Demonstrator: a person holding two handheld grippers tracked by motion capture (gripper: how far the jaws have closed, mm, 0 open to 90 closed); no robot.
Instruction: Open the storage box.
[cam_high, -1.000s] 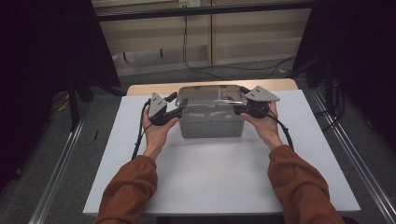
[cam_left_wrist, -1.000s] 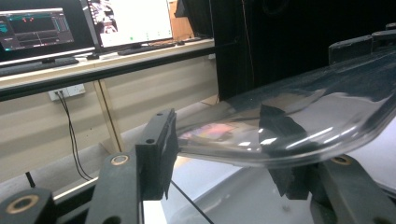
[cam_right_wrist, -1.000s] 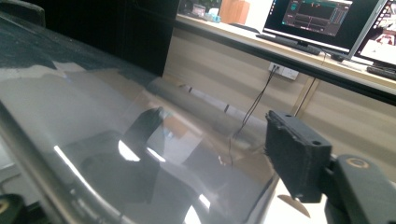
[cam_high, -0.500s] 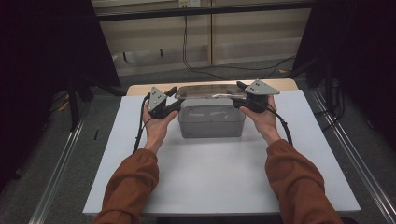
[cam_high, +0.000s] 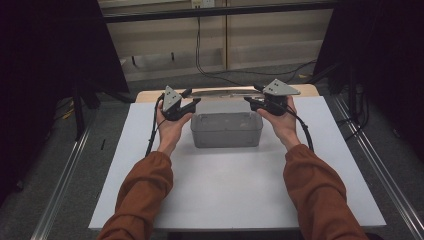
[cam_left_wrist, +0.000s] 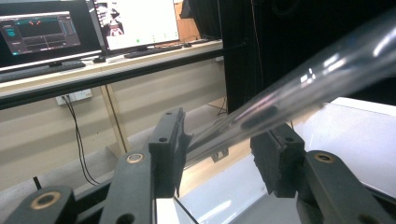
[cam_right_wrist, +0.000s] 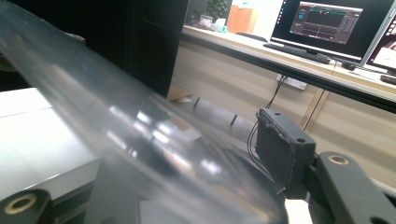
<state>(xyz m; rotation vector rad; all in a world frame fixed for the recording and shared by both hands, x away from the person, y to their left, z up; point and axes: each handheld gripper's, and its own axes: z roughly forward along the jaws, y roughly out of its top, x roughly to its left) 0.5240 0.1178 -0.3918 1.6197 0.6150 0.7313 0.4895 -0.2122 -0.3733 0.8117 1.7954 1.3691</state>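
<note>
A clear plastic box (cam_high: 226, 129) stands open-topped on the white table (cam_high: 235, 190). Its clear lid (cam_high: 225, 93) hangs just above and behind it, tilted. My left gripper (cam_high: 192, 97) grips the lid's left end and my right gripper (cam_high: 253, 95) its right end. Both pairs of jaws have just been closing with the lid's rim between them. In the left gripper view the lid (cam_left_wrist: 299, 88) runs between the pads of that gripper (cam_left_wrist: 224, 140). In the right gripper view the lid (cam_right_wrist: 116, 116) covers the near jaw of that gripper (cam_right_wrist: 163, 177), and one pad (cam_right_wrist: 280, 149) shows beside it.
The table's wooden far edge (cam_high: 305, 90) lies just behind the lid. Metal rails (cam_high: 65, 180) run along both sides of the table. A bench with monitors (cam_left_wrist: 84, 28) and hanging cables (cam_high: 200, 50) stands beyond. Black curtains close in left and right.
Both grippers have carried the lid up off the box and a little toward the far side. The box has stayed in place.
</note>
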